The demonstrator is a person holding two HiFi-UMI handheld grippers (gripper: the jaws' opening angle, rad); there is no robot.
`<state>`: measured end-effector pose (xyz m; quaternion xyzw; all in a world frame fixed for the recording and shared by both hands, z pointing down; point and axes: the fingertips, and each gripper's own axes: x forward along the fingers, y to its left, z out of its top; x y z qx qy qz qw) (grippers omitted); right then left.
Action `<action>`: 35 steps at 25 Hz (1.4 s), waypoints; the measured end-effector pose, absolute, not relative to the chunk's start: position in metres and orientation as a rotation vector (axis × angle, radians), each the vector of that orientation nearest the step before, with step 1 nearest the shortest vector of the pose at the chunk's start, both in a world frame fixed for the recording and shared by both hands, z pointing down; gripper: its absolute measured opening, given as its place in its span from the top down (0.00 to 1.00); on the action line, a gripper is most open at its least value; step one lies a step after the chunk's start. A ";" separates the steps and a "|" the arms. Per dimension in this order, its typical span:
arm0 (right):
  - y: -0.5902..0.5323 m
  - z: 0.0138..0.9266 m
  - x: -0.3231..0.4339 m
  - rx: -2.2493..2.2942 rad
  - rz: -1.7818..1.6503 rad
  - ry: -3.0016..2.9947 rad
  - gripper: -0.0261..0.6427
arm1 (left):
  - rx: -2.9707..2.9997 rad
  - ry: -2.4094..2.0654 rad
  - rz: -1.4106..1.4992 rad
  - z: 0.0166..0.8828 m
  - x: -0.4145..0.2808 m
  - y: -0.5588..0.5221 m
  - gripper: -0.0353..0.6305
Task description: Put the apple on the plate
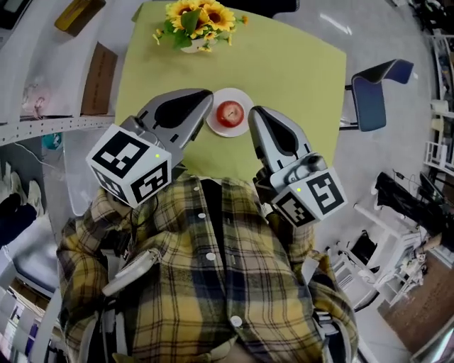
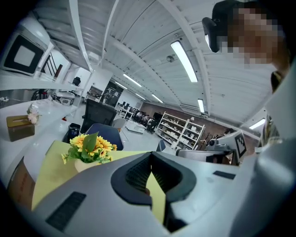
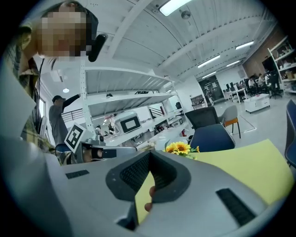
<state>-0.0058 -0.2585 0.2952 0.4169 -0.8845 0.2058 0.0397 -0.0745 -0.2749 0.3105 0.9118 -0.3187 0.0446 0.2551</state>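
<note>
Nearest us, we are holding the left gripper (image 1: 206, 99) and the right gripper (image 1: 255, 113) over the near edge of the table (image 1: 298, 71), each with its jaws pressed together on nothing. Just beyond and between their tips, the apple (image 1: 230, 113) is sitting on the plate (image 1: 213, 126), so the job looks done. We are judging the danger to be a careless swing: either closed tip, hovering just beside the rim, could nudge the plate and roll the apple off. Farther off, the sunflowers (image 1: 197, 20) are standing well clear.
</note>
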 end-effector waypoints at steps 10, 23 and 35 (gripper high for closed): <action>-0.257 0.296 -0.006 1.254 0.582 -2.706 0.97 | 2.490 -0.844 0.228 0.309 -0.097 -0.292 0.93; -0.252 0.297 -0.020 1.227 0.515 -2.677 0.97 | 2.544 -0.793 0.233 0.301 -0.093 -0.282 0.93; -0.257 0.307 -0.019 1.273 0.539 -2.641 0.97 | 2.548 -0.756 0.221 0.304 -0.090 -0.279 0.93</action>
